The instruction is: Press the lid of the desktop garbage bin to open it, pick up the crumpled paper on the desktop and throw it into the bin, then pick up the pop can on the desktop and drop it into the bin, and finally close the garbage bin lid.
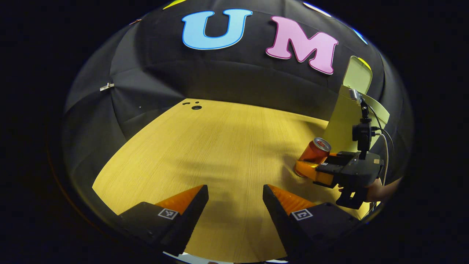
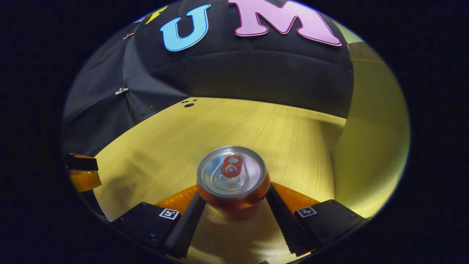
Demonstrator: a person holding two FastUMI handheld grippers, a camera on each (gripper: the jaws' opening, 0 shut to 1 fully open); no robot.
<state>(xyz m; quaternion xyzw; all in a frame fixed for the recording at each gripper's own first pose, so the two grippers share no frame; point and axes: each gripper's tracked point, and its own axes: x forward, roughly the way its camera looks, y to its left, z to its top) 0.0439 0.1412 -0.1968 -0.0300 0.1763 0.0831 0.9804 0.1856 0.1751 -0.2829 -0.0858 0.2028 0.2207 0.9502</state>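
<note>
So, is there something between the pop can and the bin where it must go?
Nothing visible. The pop can sits between the right hand-held gripper fingers, and only bare desktop separates it from the open bin.

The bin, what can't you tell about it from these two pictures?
- Inside of the bin: in the left gripper view the front wall hides it, so the paper cannot be confirmed.
- Bin base: the right gripper and the can cover it.
- Right gripper view: the bin is blurred and cut off at the edge.

Your left gripper view sits low over the tabletop [image 1: 205, 146], facing the back wall. Your right gripper view is tight on the pop can [image 2: 231, 179]. Both share tabletop, can and bin [image 1: 342, 124].
</note>
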